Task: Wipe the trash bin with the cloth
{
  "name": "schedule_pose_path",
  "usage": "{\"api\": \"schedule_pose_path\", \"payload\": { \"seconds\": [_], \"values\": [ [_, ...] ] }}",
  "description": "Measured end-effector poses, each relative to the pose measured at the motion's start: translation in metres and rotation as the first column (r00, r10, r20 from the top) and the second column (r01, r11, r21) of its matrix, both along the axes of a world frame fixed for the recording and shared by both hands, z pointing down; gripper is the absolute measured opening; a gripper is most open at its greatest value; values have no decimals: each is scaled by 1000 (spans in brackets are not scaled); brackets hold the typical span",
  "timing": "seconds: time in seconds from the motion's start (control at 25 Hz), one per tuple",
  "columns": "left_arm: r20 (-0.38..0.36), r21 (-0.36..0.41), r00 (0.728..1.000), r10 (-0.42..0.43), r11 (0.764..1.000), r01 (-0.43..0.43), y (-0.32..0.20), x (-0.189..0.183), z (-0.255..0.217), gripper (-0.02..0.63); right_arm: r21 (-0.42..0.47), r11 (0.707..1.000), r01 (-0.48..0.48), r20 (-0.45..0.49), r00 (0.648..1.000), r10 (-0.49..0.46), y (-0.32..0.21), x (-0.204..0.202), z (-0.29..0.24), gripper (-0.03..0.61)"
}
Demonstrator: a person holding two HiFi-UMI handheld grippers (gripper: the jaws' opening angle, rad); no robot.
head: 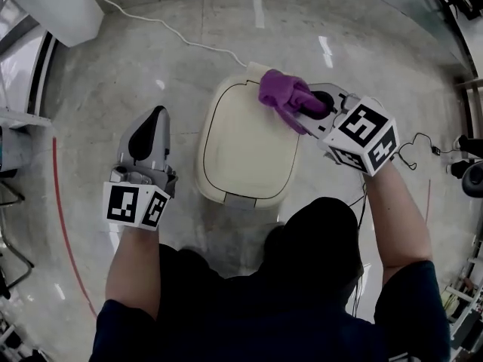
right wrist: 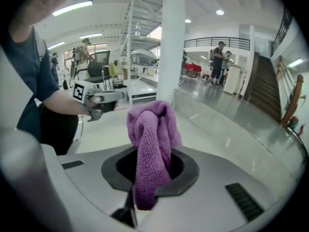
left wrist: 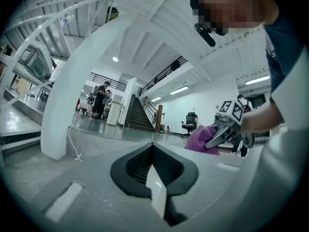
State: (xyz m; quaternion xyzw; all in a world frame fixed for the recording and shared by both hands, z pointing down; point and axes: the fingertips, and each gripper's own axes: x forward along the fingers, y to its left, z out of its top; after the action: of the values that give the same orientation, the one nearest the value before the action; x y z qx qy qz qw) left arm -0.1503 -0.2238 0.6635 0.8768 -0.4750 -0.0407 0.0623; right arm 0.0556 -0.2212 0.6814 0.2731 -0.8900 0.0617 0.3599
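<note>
The cream trash bin [head: 245, 145] stands on the floor in front of me, lid down. My right gripper [head: 308, 110] is shut on the purple cloth [head: 283, 93], which rests bunched on the lid's far right corner. In the right gripper view the cloth [right wrist: 152, 139] hangs folded out of the gripper [right wrist: 149, 178]. My left gripper [head: 156, 114] hovers over bare floor left of the bin, apart from it, shut with nothing in it. In the left gripper view its jaws [left wrist: 153, 151] meet, and the cloth [left wrist: 200, 139] shows in the distance.
A white cable [head: 166, 25] runs across the floor behind the bin toward a white pillar base [head: 60, 6]. A red line [head: 60, 217] curves along the floor at left. A thin black cable [head: 415, 145] lies at right. My knees are just below the bin's pedal [head: 243, 200].
</note>
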Motion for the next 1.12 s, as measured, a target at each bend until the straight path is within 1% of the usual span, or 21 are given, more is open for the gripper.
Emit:
{"api": "schedule_pose_path", "payload": {
  "seconds": [0.08,0.16,0.28,0.36,0.56,0.64,0.88,1.12],
  "values": [
    [1,-3,1000,-2,1000,2,-1,0,0,-2,24,999,-46,-32,998,46,-25,16,10,68],
    [1,-4,1000,-3,1000,3,-1,2,-1,-2,31,997,-68,-71,995,70,-40,26,23,67],
    [6,-7,1000,2,1000,-2,0,5,-1,-2,3,998,-56,-103,993,56,-36,25,42,67],
    [7,-8,1000,6,1000,-6,0,7,0,-2,-17,999,-34,-89,996,32,-21,18,48,67],
    [7,-7,1000,17,1000,-17,-1,10,0,-2,-73,997,-21,-5,1000,21,21,6,46,67],
    [8,-6,1000,25,1000,-25,-1,13,1,-2,-97,995,-1,17,1000,2,44,-1,46,67],
    [18,11,997,71,997,-71,4,30,-4,-2,-155,985,78,56,996,-70,108,-27,46,67],
    [36,19,994,104,994,-105,11,40,-5,-2,-192,966,173,69,984,-163,157,-50,48,67]
  ]
}}
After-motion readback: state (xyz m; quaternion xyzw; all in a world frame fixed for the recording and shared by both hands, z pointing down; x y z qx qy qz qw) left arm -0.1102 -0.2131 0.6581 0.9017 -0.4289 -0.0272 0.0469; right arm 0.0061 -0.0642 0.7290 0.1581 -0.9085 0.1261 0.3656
